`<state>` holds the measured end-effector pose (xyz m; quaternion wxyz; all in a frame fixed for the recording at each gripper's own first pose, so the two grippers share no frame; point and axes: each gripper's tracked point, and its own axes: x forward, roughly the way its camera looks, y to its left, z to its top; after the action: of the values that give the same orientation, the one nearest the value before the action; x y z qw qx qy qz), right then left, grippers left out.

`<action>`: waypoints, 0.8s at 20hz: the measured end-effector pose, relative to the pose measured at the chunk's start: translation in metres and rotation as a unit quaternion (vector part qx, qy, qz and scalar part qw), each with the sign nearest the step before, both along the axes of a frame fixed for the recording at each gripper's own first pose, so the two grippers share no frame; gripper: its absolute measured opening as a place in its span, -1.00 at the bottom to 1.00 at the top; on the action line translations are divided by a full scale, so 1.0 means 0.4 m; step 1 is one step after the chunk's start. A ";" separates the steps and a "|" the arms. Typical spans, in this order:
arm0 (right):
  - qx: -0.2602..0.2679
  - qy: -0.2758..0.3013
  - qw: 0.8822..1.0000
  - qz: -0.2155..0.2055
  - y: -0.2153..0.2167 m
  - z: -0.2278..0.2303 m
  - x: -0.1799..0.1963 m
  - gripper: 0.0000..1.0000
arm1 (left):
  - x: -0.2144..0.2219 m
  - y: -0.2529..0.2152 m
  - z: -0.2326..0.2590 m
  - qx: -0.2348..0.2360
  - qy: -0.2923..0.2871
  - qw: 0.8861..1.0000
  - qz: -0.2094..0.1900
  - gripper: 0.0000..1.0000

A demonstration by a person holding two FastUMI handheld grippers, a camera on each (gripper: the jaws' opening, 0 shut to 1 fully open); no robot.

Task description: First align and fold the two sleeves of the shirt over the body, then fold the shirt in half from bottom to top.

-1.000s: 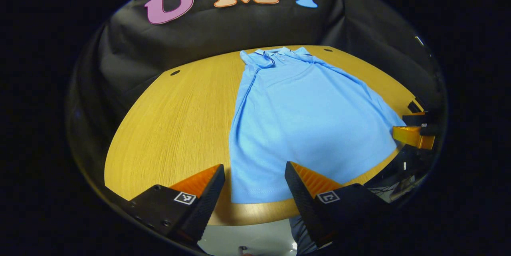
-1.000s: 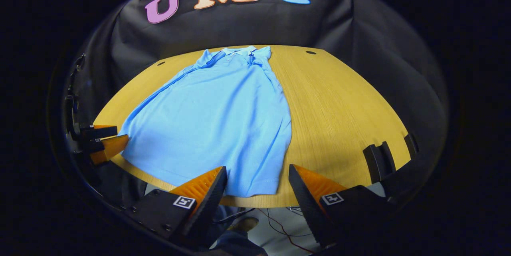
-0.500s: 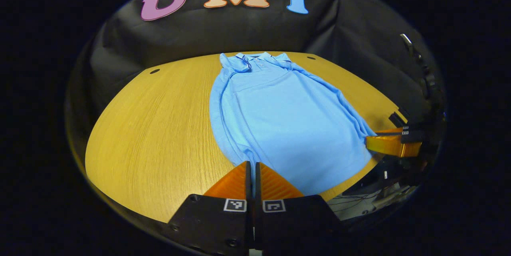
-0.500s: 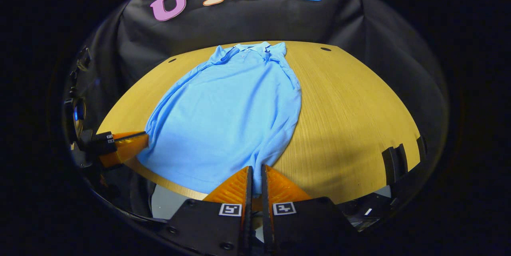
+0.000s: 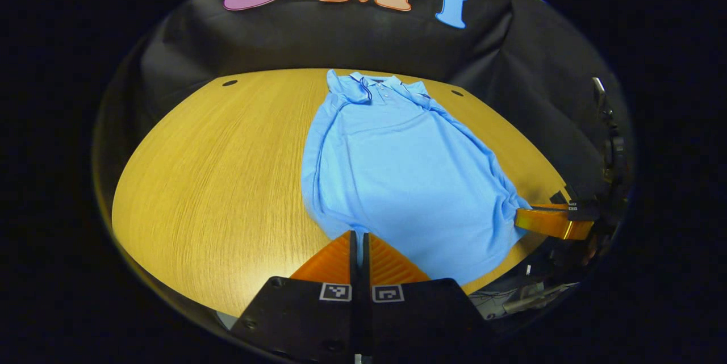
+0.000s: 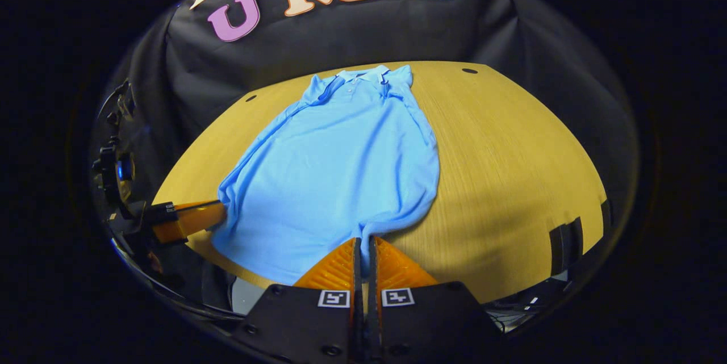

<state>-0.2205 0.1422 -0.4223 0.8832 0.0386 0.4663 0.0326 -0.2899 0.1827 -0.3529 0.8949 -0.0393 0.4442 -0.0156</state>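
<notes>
Change: both grippers, open 1 s ago, have closed on the hem corners.
Left gripper [image 5: 358,234]: pinching the polo shirt [image 5: 397,171].
Right gripper [image 6: 363,241]: likewise clamped, likely for the upward fold.
Shirt: flat on the wooden table [image 5: 216,171]; long axis 6-to-12 o'clock, collar [image 6: 363,76] at 12.

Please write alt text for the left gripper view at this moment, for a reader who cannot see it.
The left gripper is shut on the near bottom corner of a light blue polo shirt lying collar-away on a round wooden table. At the right edge, the right gripper pinches the shirt's other bottom corner, and the fabric bunches toward both grips.
</notes>
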 end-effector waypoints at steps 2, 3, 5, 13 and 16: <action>0.004 -0.016 1.000 -0.002 -0.007 0.026 0.051 -0.88 | 0.033 -0.001 0.016 -0.004 -0.005 1.000 -0.002 -1.00; 0.006 -0.020 1.000 -0.003 -0.010 0.036 0.072 -0.88 | 0.054 0.001 0.024 -0.004 -0.011 1.000 -0.001 -1.00; 0.011 -0.036 0.999 -0.007 -0.015 0.064 0.121 -0.88 | 0.098 0.004 0.050 -0.009 -0.024 1.000 0.006 -1.00; 0.034 -0.075 0.996 -0.027 -0.026 0.110 0.322 -0.88 | 0.289 0.020 0.100 -0.021 -0.063 0.998 0.021 -1.00; 0.040 -0.085 0.995 -0.026 -0.016 0.117 0.393 -0.89 | 0.363 0.023 0.111 -0.030 -0.076 0.996 0.022 -1.00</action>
<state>-0.0632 0.1356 -0.3756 0.9178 0.0836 0.3868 0.0312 -0.1448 0.1917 -0.3084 0.9247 -0.0743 0.3731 -0.0120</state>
